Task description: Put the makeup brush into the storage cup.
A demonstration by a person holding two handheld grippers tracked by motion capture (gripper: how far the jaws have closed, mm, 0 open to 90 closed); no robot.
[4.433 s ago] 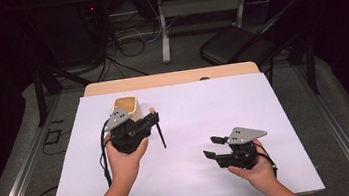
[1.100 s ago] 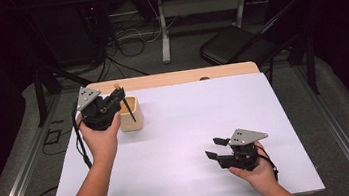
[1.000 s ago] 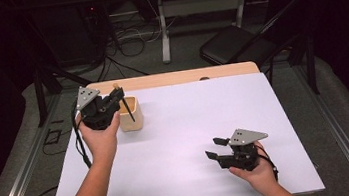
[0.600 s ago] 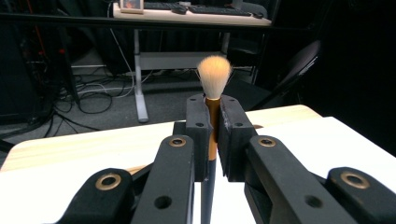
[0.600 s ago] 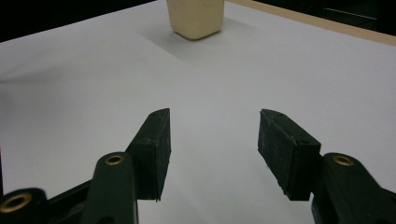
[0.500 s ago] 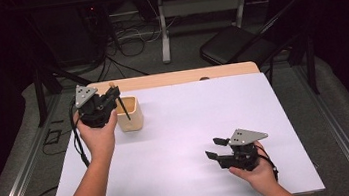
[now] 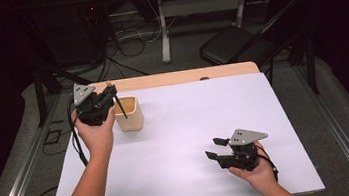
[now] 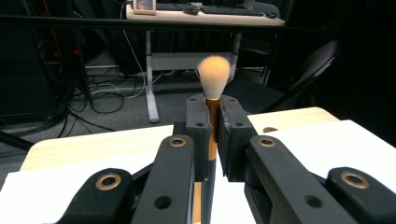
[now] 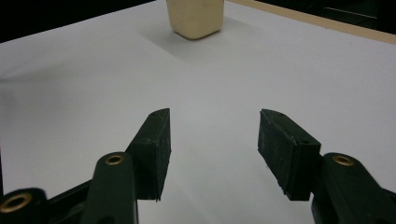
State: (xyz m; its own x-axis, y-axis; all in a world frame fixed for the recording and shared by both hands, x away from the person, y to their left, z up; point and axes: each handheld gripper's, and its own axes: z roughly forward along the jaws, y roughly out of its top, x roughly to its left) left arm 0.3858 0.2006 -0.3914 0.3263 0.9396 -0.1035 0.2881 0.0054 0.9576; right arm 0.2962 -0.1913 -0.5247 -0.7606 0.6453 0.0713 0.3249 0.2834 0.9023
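My left gripper (image 7: 109,91) is shut on a makeup brush (image 8: 214,74) with pale bristles, a gold ferrule and a thin black handle. The bristles point up and away past the left gripper (image 8: 214,105). From above, the handle (image 7: 120,108) slants down into the mouth of a cream cup (image 7: 130,116) just right of that hand. My right gripper (image 7: 213,149) rests low over the white sheet at the front right, open and with nothing between its fingers. The right gripper (image 9: 212,126) faces the cream cup (image 9: 196,16) from far off.
A white sheet (image 7: 195,120) covers most of a wooden table (image 7: 185,76). Behind the table stand a black chair (image 7: 234,45), a desk leg (image 7: 163,29) and loose cables on the floor. Metal rails run along both sides.
The left hand has carried the brush from in front of the cup to the cup's left, and the handle now dips into the cup. In the last second it shifted only slightly. The right hand kept still.
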